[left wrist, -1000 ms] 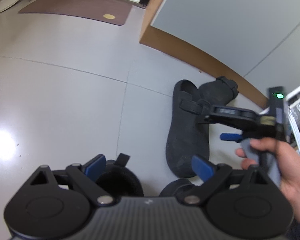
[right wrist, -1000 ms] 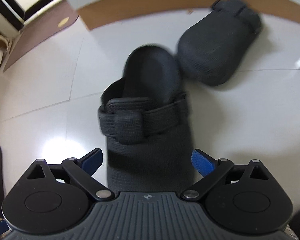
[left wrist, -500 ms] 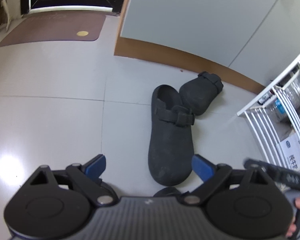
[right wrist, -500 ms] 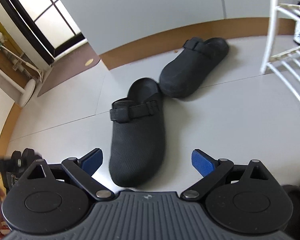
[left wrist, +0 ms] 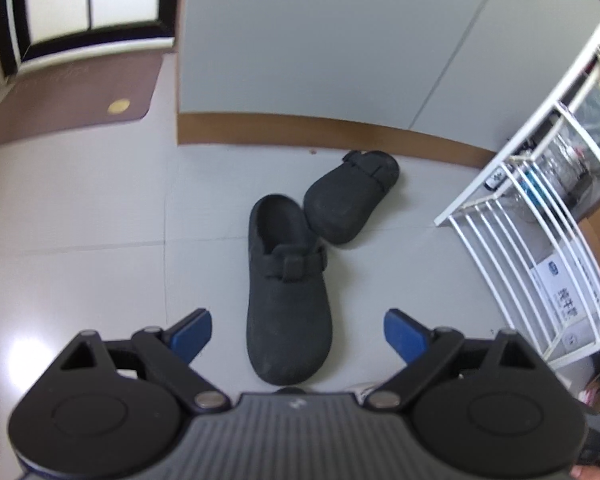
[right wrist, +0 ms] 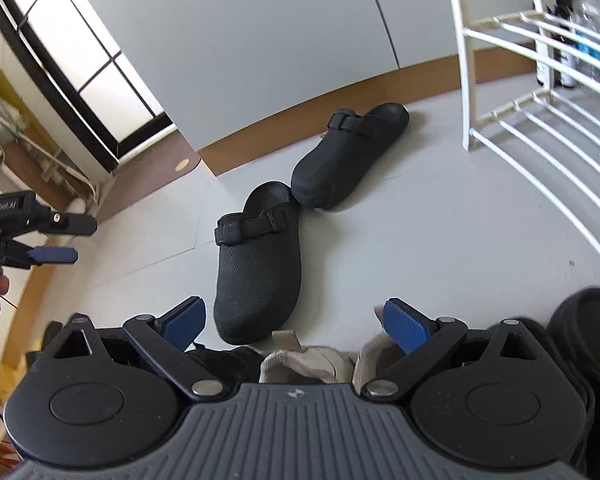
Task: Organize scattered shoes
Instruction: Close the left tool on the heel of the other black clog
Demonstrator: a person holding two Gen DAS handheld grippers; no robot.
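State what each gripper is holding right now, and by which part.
Nothing is held. The left gripper and right gripper both stand open and empty above the floor, clear of the two black clogs.

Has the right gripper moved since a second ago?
Yes. The right gripper has pulled back from the near black clog, which now looks smaller, with the white rack showing.

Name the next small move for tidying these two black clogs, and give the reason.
Probably lower the left gripper onto the near clog. Its jaws stand open and empty, and that clog lies straight ahead between them. The far clog lies askew by the wall, its toe against the near one's heel, so the pair still needs lining up.
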